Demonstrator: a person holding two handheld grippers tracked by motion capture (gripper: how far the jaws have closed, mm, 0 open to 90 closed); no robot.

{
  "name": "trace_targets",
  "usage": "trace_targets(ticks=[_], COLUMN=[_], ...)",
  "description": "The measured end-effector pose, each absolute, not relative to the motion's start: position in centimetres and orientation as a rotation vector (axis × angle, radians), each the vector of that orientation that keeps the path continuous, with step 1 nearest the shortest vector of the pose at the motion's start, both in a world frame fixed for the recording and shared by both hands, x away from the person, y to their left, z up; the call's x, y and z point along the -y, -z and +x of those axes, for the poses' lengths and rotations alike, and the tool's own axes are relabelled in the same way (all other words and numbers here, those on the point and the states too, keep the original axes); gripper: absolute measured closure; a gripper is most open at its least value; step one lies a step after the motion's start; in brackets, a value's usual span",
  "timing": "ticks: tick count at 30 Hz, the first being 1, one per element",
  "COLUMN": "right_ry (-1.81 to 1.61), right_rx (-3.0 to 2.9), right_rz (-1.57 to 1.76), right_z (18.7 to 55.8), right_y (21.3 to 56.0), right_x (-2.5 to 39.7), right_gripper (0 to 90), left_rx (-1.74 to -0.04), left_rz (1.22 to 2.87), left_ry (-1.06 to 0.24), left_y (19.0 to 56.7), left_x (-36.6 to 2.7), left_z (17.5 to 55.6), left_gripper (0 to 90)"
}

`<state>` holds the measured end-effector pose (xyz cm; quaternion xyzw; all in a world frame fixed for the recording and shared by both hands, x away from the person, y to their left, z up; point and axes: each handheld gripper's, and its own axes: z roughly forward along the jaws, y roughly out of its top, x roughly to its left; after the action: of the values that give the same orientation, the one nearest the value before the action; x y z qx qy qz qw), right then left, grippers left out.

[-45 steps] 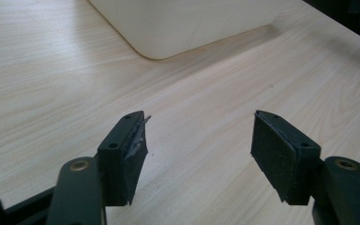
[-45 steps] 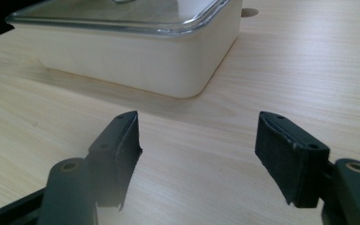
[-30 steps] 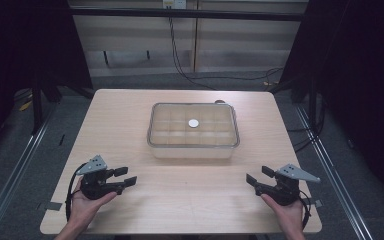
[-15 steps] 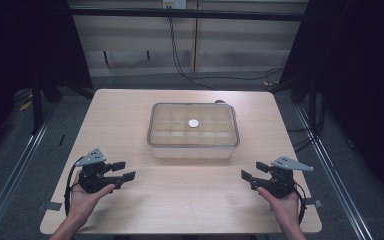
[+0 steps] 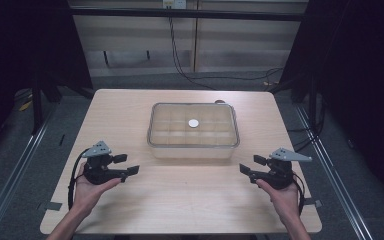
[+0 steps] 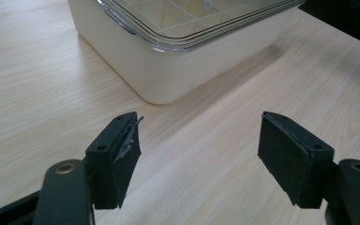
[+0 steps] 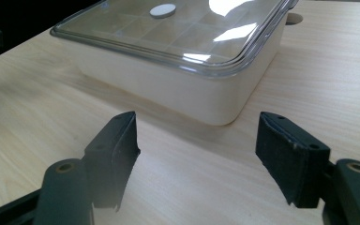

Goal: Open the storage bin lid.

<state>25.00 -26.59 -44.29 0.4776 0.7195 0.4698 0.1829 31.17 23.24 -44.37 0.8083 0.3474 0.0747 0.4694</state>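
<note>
Both grippers released, flanking a lidded box.
The box (image 5: 193, 130) is sitting mid-table (image 5: 130, 210). The left gripper (image 5: 126, 164) is hovering at its 8 o'clock, the right gripper (image 5: 251, 165) at 4 o'clock, jaws gaping, apart from it.

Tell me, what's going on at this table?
A person sits at a wooden table with a two-jaw gripper in each hand. The left gripper and right gripper both have their jaws open and hold nothing. They point inward at a lidded box in the middle. A small white disc lies on its clear lid. Nothing touches the box.
</note>
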Motion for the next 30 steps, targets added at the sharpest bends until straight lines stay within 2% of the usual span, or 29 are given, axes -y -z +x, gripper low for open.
trace_targets(ticks=[7,10,11,17,20,24,30], right_ry=[-1.341,-1.350,-1.371,-1.371,-1.358,-1.345,-1.334], right_rx=[-2.049,-2.043,-2.052,-2.106,-2.107,-2.112,-2.109], right_rz=[1.351,1.352,1.361,1.368,1.364,1.360,1.366], right_z=[26.2,26.5,26.8,27.6,28.1,29.0,30.2], right_y=[43.5,43.4,43.3,42.8,42.7,42.4,42.1], right_x=[26.6,26.6,26.6,26.5,26.5,26.4,26.5], right_gripper=[31.2,31.2,31.1,31.0,30.9,30.9,31.1], left_rx=[-0.839,-0.838,-0.828,-0.842,-0.848,-0.899,-0.886], left_rz=[1.988,2.017,2.011,2.006,1.993,1.978,1.940], left_ry=[-0.191,-0.163,-0.200,-0.194,-0.233,-0.251,-0.239], left_y=[43.6,43.3,43.0,42.8,42.7,42.8,41.9], left_x=[-22.8,-22.6,-22.5,-22.2,-22.1,-21.9,-21.9], left_z=[31.5,31.6,31.6,32.7,33.3,34.3,34.9], left_gripper=[32.3,29.2,29.3,25.7,24.1,24.5,31.2])
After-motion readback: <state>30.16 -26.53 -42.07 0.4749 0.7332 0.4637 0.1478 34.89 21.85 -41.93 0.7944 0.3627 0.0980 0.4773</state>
